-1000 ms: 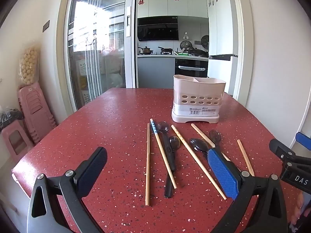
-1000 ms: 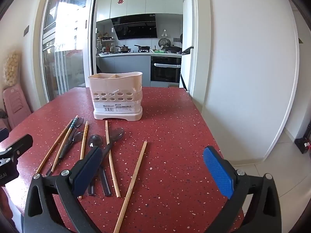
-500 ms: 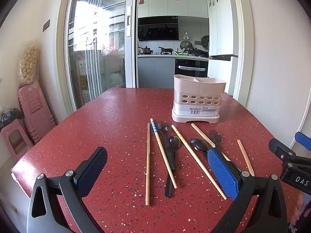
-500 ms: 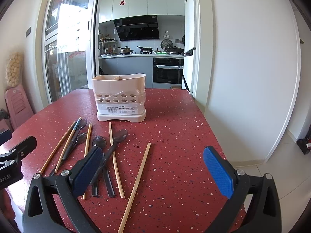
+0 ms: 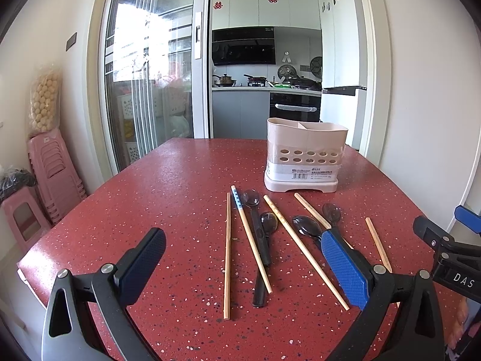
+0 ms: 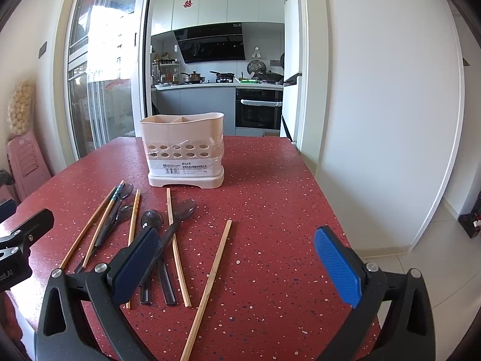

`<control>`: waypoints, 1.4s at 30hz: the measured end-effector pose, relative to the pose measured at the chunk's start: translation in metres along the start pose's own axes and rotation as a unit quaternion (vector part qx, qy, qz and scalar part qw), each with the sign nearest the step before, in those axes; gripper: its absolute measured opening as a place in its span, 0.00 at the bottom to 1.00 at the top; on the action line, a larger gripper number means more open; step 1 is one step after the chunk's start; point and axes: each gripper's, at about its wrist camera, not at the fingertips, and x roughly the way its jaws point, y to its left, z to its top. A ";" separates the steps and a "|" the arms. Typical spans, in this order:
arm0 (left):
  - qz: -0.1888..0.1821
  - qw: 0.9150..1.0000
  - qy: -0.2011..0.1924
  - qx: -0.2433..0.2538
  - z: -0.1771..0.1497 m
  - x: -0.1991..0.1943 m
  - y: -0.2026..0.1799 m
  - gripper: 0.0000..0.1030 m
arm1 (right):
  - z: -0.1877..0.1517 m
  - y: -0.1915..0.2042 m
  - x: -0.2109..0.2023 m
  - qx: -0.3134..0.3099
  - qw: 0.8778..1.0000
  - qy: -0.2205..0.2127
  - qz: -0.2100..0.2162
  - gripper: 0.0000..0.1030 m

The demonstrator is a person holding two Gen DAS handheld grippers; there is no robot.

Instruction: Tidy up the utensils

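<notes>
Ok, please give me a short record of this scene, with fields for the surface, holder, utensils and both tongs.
surface: red speckled table
holder: beige utensil holder, upright, nothing seen sticking out
utensils: chopsticks and dark spoons lying loose before the holder
left tongs: open, holding nothing
right tongs: open, holding nothing

A red speckled table stands in front of an open doorway. Behind the doorway there is a kitchen with a black range hood, white cupboards and a built-in oven. On the left, a glass sliding door lets in bright light. Pink plastic stools are stacked near the left wall, under a bag of pale balls
</notes>
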 end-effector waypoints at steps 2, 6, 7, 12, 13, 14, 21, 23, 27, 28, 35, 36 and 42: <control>0.000 1.000 0.000 0.000 0.000 0.000 0.000 1.00 | 0.000 0.000 0.000 0.000 1.000 -0.001 -0.001 1.00; -0.001 1.000 -0.001 -0.001 0.001 -0.002 0.000 1.00 | 0.000 -0.001 0.000 0.002 1.000 -0.003 -0.002 1.00; -0.001 1.000 -0.001 -0.001 0.001 -0.002 0.000 1.00 | 0.000 -0.001 0.000 0.002 1.000 -0.004 -0.002 1.00; -0.001 1.000 0.000 -0.001 0.000 -0.002 0.000 1.00 | 0.001 -0.002 0.001 0.002 1.000 -0.004 -0.002 1.00; -0.001 1.000 0.001 -0.001 0.000 -0.002 -0.001 1.00 | 0.001 -0.002 0.000 0.002 1.000 -0.004 -0.003 1.00; -0.001 1.000 0.001 -0.001 0.000 -0.002 -0.001 1.00 | 0.001 -0.002 0.000 0.003 1.000 -0.004 -0.003 1.00; -0.001 1.000 0.002 -0.002 0.000 -0.002 -0.001 1.00 | 0.000 -0.004 0.001 0.006 1.000 -0.003 -0.005 1.00; -0.002 1.000 0.002 -0.002 0.000 -0.002 0.000 1.00 | 0.000 -0.004 0.001 0.006 1.000 -0.004 -0.005 1.00; -0.001 1.000 0.001 -0.002 0.001 -0.002 0.000 1.00 | 0.000 -0.005 0.000 0.007 1.000 -0.004 -0.005 1.00; -0.001 1.000 0.001 -0.001 0.001 -0.002 0.000 1.00 | 0.000 -0.005 0.000 0.007 1.000 -0.005 -0.005 1.00; -0.001 1.000 0.002 -0.002 0.000 -0.002 0.000 1.00 | 0.001 -0.006 0.000 0.009 1.000 -0.004 -0.007 1.00; -0.001 1.000 0.002 -0.002 0.000 -0.002 0.000 1.00 | 0.001 -0.005 0.000 0.009 1.000 -0.004 -0.007 1.00; -0.001 1.000 0.002 -0.002 0.001 -0.001 0.000 1.00 | 0.000 -0.005 0.000 0.010 1.000 -0.004 -0.007 1.00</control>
